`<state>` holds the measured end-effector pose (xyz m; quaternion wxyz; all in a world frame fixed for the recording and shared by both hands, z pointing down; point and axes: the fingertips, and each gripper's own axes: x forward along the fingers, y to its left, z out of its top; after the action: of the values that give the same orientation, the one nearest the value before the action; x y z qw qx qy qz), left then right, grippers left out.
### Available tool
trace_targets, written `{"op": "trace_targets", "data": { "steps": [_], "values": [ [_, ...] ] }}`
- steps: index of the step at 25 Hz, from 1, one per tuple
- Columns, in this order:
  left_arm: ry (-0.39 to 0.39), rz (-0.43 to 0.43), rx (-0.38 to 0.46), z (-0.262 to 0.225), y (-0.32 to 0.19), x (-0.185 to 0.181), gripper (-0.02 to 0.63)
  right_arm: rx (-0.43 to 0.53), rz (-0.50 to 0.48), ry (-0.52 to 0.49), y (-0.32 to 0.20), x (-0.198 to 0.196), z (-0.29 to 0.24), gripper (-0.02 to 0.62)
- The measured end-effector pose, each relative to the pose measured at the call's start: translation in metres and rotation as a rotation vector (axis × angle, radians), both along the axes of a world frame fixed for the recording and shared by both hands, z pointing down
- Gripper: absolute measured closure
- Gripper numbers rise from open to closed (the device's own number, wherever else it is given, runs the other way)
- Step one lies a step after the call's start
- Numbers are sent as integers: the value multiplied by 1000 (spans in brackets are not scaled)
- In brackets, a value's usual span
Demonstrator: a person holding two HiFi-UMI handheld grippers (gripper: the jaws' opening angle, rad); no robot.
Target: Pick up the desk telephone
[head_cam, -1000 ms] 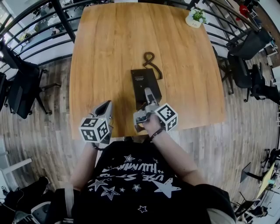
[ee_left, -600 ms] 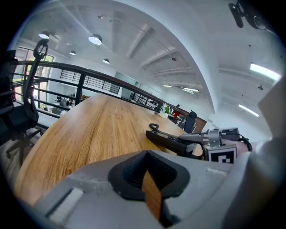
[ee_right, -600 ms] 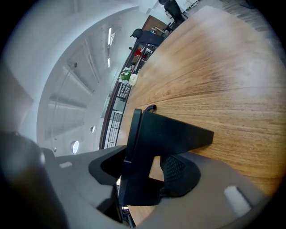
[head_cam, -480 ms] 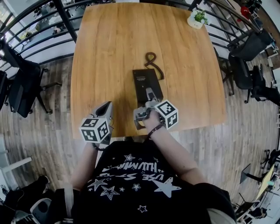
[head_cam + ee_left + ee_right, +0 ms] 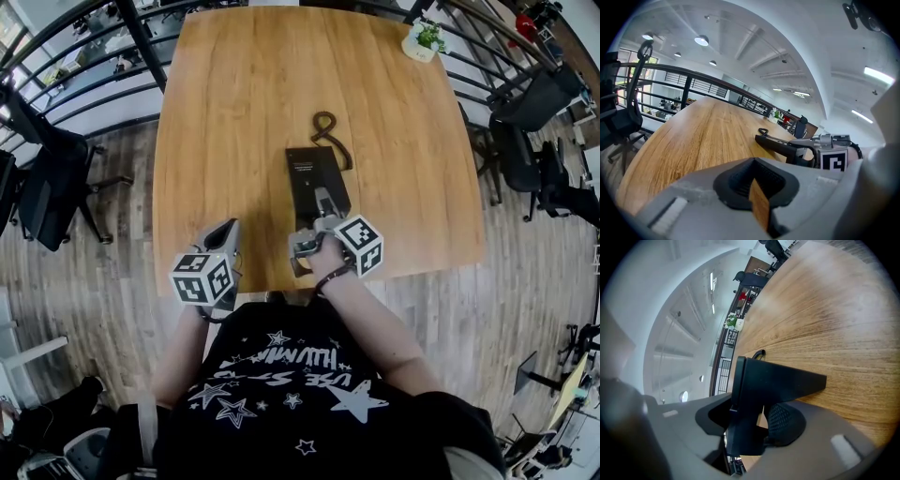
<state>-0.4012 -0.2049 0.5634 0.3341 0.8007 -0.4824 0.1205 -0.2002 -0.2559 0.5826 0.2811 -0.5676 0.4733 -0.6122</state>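
The black desk telephone (image 5: 314,176) lies flat in the middle of the wooden table (image 5: 234,112), its coiled cord (image 5: 324,127) curled behind it. My right gripper (image 5: 322,208) reaches over the front edge onto the phone's near end. Its jaws have just been closing, and in the right gripper view the phone body (image 5: 773,380) sits between them with the ribbed pad (image 5: 787,423) pressed against it. My left gripper (image 5: 225,236) hovers at the table's front edge, left of the phone, shut and holding nothing. The left gripper view shows the phone (image 5: 780,144) off to the right.
A small potted plant (image 5: 419,37) stands at the table's far right corner. Black office chairs (image 5: 47,192) (image 5: 534,131) flank the table on both sides. A dark railing (image 5: 84,84) runs behind the far left.
The right gripper's jaws have drawn in around the phone's near end. The phone still lies on the table. The left gripper has kept its place.
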Motion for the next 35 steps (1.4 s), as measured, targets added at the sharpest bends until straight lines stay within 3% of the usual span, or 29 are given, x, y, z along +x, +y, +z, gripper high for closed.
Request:
{"op": "trace_targets", "data": {
  "steps": [17, 35],
  "values": [
    [3, -9, 4, -2, 7, -3, 604, 61, -80, 49, 1, 7, -12, 420],
    [16, -3, 41, -15, 2, 20, 604, 220, -227, 48, 3, 16, -65, 419]
  ]
}}
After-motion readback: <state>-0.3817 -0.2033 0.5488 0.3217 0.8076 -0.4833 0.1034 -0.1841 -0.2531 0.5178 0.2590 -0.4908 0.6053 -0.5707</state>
